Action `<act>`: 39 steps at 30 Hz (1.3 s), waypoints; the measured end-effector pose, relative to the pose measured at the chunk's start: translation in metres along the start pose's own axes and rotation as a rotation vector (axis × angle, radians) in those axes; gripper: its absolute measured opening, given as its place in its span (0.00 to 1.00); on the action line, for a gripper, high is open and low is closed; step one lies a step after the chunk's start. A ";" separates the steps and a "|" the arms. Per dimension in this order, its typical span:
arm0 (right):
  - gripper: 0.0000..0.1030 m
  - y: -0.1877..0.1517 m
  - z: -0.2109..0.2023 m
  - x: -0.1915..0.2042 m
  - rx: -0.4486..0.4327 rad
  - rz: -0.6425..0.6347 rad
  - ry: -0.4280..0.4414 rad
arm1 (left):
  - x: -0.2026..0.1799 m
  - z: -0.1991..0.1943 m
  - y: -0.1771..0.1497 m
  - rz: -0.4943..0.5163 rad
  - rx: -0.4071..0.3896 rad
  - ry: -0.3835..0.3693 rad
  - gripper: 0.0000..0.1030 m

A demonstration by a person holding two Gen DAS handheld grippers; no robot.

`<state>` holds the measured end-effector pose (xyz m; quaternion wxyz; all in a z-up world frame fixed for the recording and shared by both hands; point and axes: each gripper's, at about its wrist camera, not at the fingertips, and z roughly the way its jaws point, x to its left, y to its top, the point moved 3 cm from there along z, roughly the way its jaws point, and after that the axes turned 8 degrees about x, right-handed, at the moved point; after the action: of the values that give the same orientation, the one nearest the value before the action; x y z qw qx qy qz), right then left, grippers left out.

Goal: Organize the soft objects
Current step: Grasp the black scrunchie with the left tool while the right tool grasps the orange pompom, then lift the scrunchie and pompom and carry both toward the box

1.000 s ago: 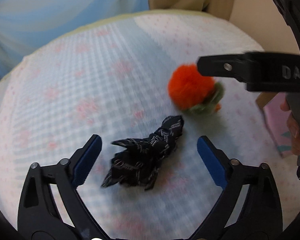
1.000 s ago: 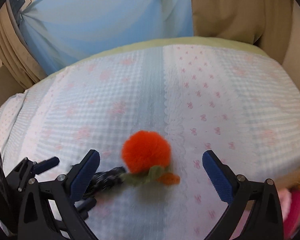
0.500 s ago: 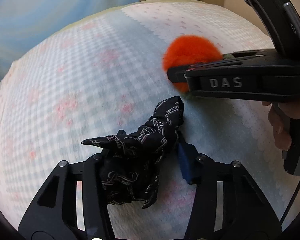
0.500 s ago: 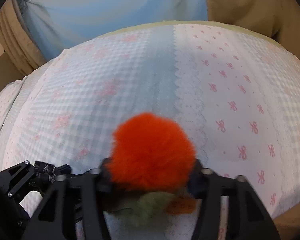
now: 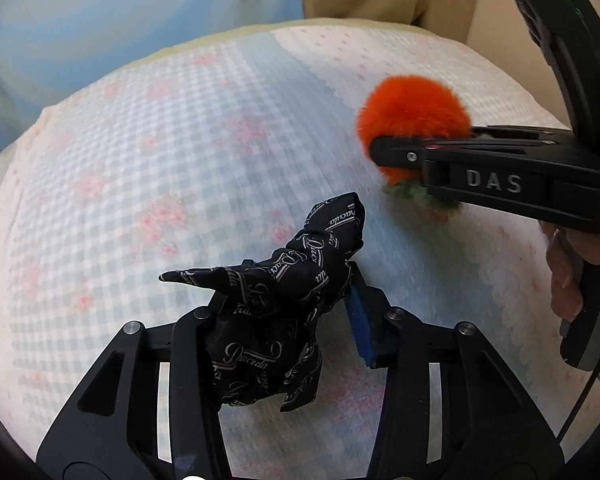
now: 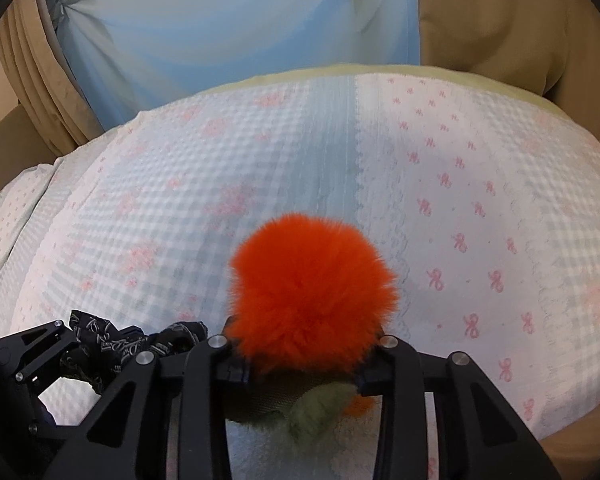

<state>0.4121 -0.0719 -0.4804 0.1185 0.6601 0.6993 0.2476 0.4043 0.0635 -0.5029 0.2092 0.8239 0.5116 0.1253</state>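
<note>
My left gripper point(image 5: 288, 320) is shut on a crumpled black cloth with white lettering point(image 5: 284, 300) and holds it just above the bed. The cloth also shows at the lower left of the right wrist view point(image 6: 112, 340). My right gripper point(image 6: 300, 364) is shut on a fluffy orange pom-pom with green felt leaves point(image 6: 312, 296). In the left wrist view the pom-pom point(image 5: 412, 112) sits at the right, clamped by the right gripper point(image 5: 400, 156), a little beyond the cloth.
Both grippers hang over a bed cover point(image 5: 160, 160) with pale blue check and pink bows. A blue curtain point(image 6: 228, 28) and a tan cushion point(image 6: 500, 20) stand behind the bed. A hand point(image 5: 568, 272) holds the right gripper's handle.
Both grippers closed from open: the left on the black cloth, the right on the orange pom-pom. Both objects have since risen slightly off the cover.
</note>
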 end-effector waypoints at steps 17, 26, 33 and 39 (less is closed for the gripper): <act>0.31 0.012 -0.141 0.035 -0.105 0.008 0.017 | -0.006 -0.166 0.022 -0.088 -0.109 0.059 0.39; 0.31 -0.006 -0.284 0.051 -0.125 0.029 0.013 | -0.033 -0.294 0.018 -0.189 -0.141 0.092 0.39; 0.32 -0.035 -0.380 0.028 -0.134 0.039 -0.014 | -0.086 -0.363 0.006 -0.254 -0.155 0.090 0.39; 0.32 -0.062 -0.433 -0.010 -0.148 0.037 -0.060 | -0.141 -0.378 0.004 -0.242 -0.147 0.055 0.39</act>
<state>0.1459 -0.1644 -0.1457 0.1835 0.6694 0.6628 0.2810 0.1860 0.0172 -0.1666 0.2686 0.7348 0.6022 0.1589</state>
